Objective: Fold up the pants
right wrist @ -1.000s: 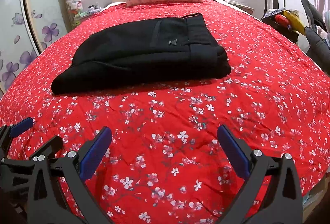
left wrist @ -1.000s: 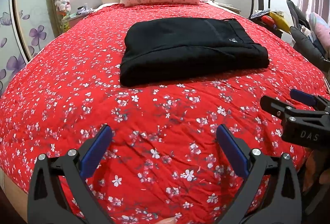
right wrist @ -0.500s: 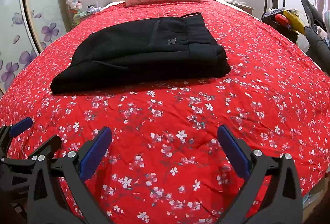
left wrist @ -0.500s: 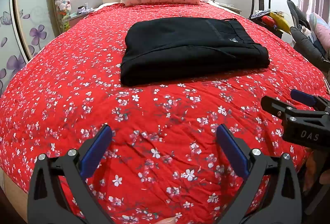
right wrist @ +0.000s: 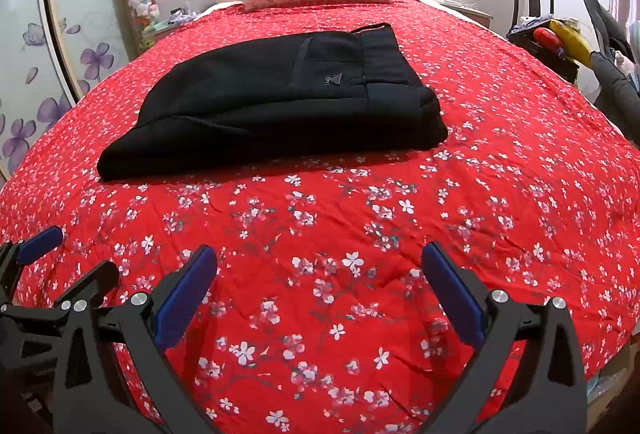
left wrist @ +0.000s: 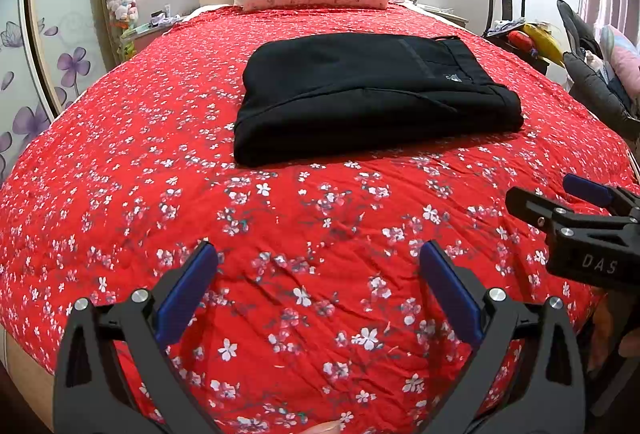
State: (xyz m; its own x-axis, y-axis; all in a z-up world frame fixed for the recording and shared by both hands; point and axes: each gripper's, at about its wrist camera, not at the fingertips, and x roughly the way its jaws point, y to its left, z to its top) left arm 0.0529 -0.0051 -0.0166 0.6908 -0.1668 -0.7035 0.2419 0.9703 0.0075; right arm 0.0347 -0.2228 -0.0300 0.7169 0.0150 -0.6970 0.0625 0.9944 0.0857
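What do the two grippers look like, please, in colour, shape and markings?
Both the left gripper and the right gripper are black angular frames with silver screws and flat blue pads. Seen side-on, the right one bears pale "DAS" lettering. No cables or sleeves show.

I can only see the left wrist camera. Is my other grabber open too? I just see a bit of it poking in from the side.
Observer: Yes. The right wrist view shows the right gripper with its fingers spread wide. Only the red floral bedspread shows between them.
Operator: Can that camera see my left one?
Observer: Yes. The left gripper pokes in at that view's lower left edge, right beside the right one and over the bedspread.
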